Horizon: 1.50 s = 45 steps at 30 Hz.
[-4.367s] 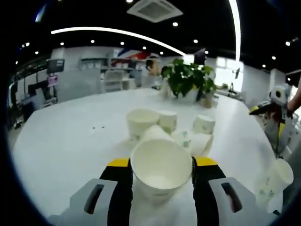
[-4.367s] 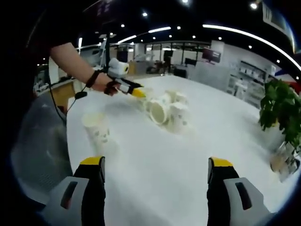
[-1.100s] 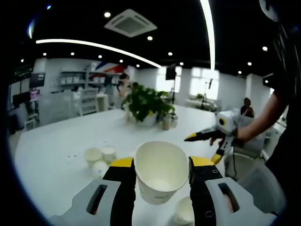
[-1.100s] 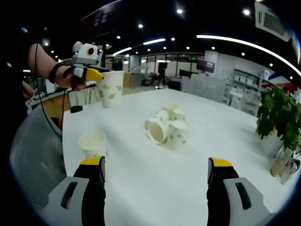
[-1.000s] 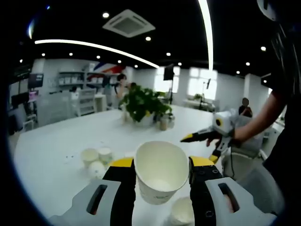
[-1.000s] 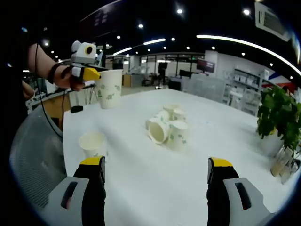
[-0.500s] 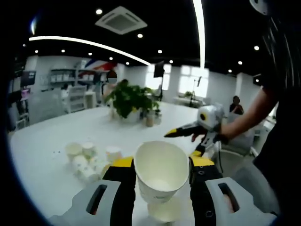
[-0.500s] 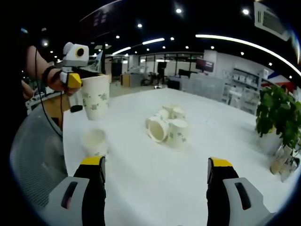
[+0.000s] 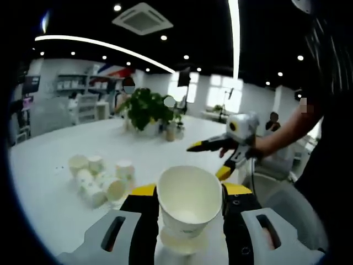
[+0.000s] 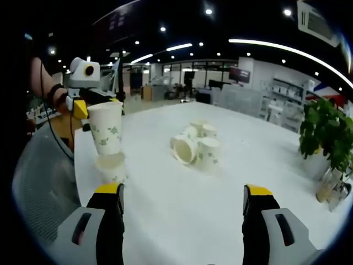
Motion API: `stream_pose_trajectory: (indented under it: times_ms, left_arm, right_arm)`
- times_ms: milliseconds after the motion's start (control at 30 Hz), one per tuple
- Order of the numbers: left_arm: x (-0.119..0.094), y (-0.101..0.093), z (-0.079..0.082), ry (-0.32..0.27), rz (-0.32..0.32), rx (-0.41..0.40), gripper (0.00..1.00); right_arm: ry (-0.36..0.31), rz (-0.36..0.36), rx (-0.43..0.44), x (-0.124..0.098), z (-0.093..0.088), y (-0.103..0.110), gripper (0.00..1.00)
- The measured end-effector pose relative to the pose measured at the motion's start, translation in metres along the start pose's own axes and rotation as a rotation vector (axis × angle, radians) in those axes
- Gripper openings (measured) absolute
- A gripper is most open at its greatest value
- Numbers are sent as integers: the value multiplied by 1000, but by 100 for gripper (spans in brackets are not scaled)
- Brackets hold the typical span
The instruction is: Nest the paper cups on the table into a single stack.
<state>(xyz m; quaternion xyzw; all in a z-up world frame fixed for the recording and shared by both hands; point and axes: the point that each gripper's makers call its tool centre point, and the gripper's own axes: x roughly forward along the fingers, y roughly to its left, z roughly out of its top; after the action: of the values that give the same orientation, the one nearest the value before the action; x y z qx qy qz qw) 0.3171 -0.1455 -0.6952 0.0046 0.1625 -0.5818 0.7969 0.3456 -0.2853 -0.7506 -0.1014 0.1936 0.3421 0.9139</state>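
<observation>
The left tongs [image 9: 190, 201] gripped a held cup [image 9: 189, 199] upright, mouth up, directly above the standing cup [image 10: 112, 167] near the bench [image 10: 231, 165] edge; the two axes looked nearly in line, the held base just over, perhaps entering, the lower rim, so a straight descent seemed all that was needed; the right tongs [image 10: 182, 221] stood wide and empty, well apart; the cup cluster [image 10: 196, 146] lay mid-bench.

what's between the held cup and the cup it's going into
Nothing visible. The left tool holds the cup right above the upright cup on the table; its bottom is about at that rim.
</observation>
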Motion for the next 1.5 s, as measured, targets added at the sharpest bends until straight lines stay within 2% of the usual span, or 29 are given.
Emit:
stream_pose_trajectory:
  times_ms: [600, 1033, 1300, 1500]
  left_arm:
    - [7, -4, -33, 20, -2, -44, 44]
    - [14, 0, -55, 27, 6, -45, 45]
    - [15, -2, -69, 54, 2, -34, 46]
    - [14, -4, -73, 58, 3, -24, 49]
  right_arm:
    - [32, 18, 6, -5, -10, 5, 87]
    - [51, 51, -21, -6, -7, 10, 87]
    - [59, 53, -21, -11, -10, 11, 87]
    - [65, 55, -21, -14, -9, 13, 87]
